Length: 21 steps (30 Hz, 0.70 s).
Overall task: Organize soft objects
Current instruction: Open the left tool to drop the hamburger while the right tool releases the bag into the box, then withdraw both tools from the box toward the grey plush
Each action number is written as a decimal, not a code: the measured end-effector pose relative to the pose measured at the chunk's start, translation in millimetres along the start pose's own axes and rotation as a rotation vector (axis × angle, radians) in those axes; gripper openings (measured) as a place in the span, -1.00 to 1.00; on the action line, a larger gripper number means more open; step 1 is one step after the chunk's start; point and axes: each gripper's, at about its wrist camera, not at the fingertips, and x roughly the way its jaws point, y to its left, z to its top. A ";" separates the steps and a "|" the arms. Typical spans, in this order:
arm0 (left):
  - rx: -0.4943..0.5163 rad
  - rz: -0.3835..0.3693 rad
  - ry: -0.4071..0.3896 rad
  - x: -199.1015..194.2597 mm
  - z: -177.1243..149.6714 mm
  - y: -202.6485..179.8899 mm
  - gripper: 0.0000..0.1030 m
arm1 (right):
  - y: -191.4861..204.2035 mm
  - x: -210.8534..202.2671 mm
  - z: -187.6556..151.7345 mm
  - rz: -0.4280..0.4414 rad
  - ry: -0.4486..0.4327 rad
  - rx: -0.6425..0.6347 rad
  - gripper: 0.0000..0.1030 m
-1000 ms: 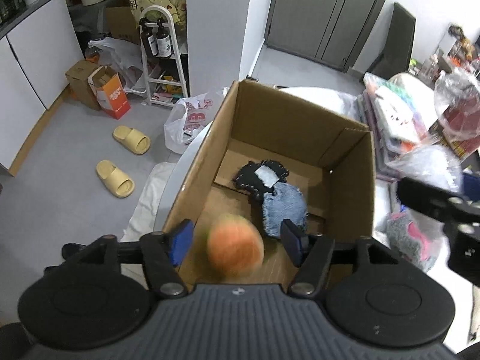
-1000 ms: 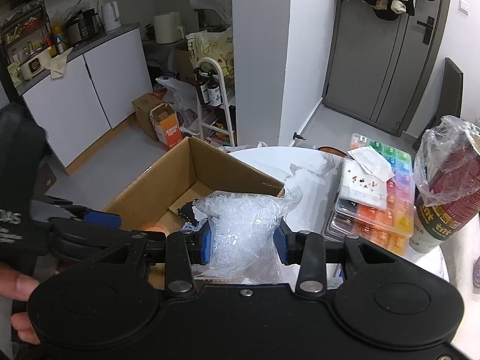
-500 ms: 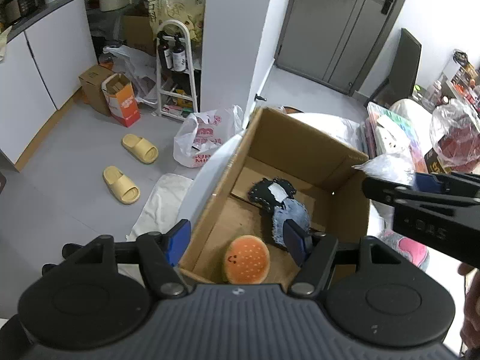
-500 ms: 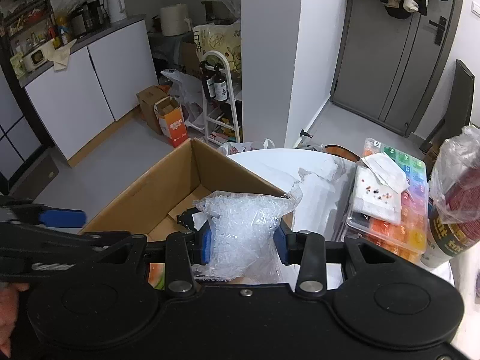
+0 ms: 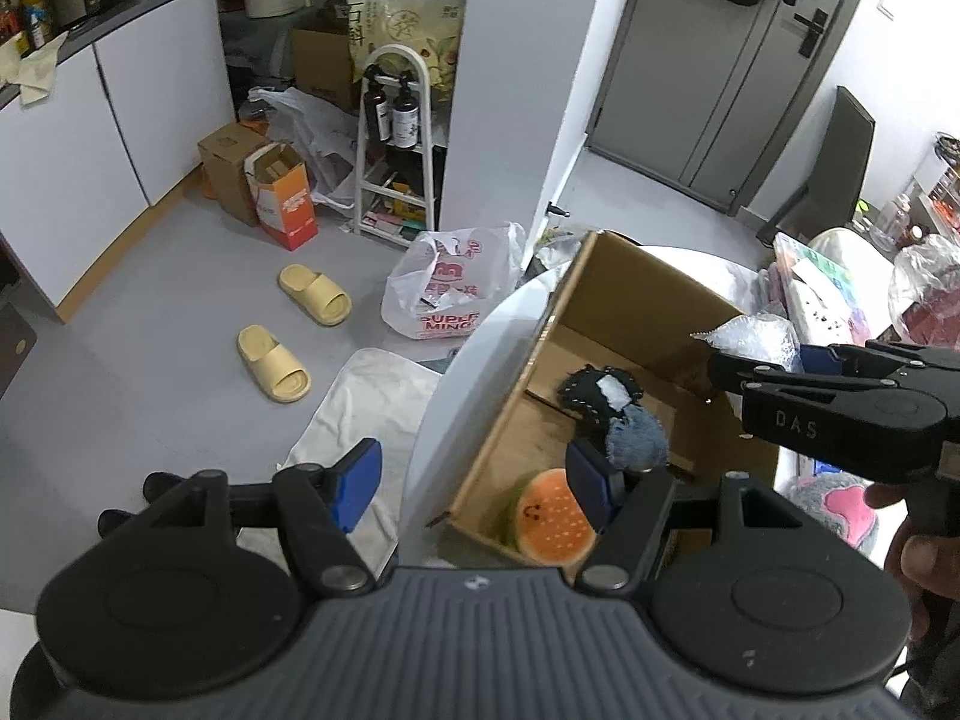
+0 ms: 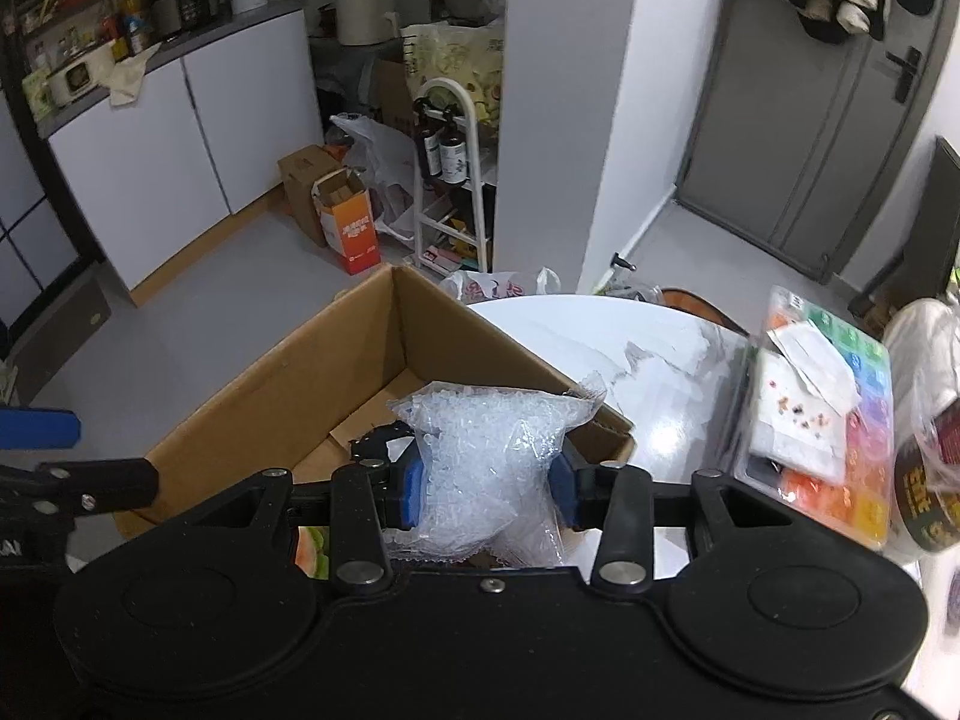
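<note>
Right gripper (image 6: 489, 489) is clamped on a clear plastic bag of pellets (image 6: 492, 456), blue pads pressing into both sides, and the bag bulges up between them. It hangs above the near corner of the open cardboard box (image 6: 336, 360), over the rim on the worktop side. From the left wrist view you can see the same bag (image 5: 750, 333) poking out ahead of the right gripper (image 5: 774, 360), level with the far right wall of the box (image 5: 630, 300).

Left gripper (image 5: 474, 480) is spread wide and carrying nothing. Its left pad sits out over the floor side, its right pad sits above the box interior, right by the burger plush (image 5: 555, 519).

Down inside the box: the burger plush lies in the near corner, orange bun with a little face on it. Just behind it is a blue-grey fuzzy piece (image 5: 636, 441), touching a black stitched plush (image 5: 597, 390) with a white patch on top. All three rest on the box floor.

The box stands on the round white worktop (image 6: 576, 330), its left edge at the worktop's rim. To the right on the worktop there's a colourful compartment case (image 6: 852, 396) with white paper on it. On the floor beyond, a pair of yellow slippers (image 5: 300, 324), a white shopping bag (image 5: 450, 294) and a white cloth (image 5: 366, 402).
</note>
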 end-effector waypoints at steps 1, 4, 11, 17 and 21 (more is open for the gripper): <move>-0.003 0.001 0.000 -0.3 -0.4 1.5 0.29 | 1.1 -1.4 -1.5 -0.018 -0.005 -0.007 0.22; -0.007 0.003 0.000 -1.2 -0.8 2.6 0.29 | -0.4 -8.4 -4.1 -0.025 -0.019 0.008 0.29; 0.000 -0.006 -0.002 -5.2 -3.9 -2.0 0.41 | -13.0 -33.6 -14.7 -0.019 -0.039 0.062 0.46; 0.045 0.002 -0.037 -16.5 -6.2 -11.0 0.63 | -30.9 -60.0 -23.8 0.052 -0.050 0.165 0.70; 0.042 0.025 -0.058 -25.7 -5.6 -12.2 0.75 | -36.5 -76.5 -29.7 0.036 -0.070 0.158 0.79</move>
